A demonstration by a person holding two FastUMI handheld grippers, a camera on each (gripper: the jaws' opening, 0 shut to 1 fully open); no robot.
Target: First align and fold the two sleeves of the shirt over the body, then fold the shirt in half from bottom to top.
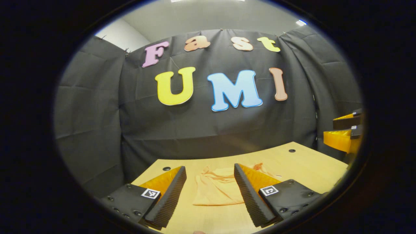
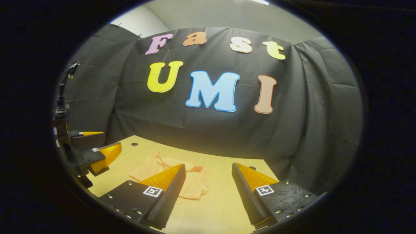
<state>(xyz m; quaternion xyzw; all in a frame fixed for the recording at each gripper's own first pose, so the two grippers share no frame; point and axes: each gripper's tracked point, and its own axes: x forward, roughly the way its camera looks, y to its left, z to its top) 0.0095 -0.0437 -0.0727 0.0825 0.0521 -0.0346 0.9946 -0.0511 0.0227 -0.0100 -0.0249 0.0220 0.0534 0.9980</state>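
Left gripper point(image 1: 209, 195) gapes wide, holding nothing; right gripper point(image 2: 208, 195) likewise (both above the table point(image 1: 302, 165)); shirt point(image 1: 216, 190) lies loose.

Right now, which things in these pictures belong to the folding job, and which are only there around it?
Belong to the job:
- shirt, lying on the table
- left hand-held gripper, open, above the shirt
- right hand-held gripper, open

Only around it:
- table
- holes in the tabletop
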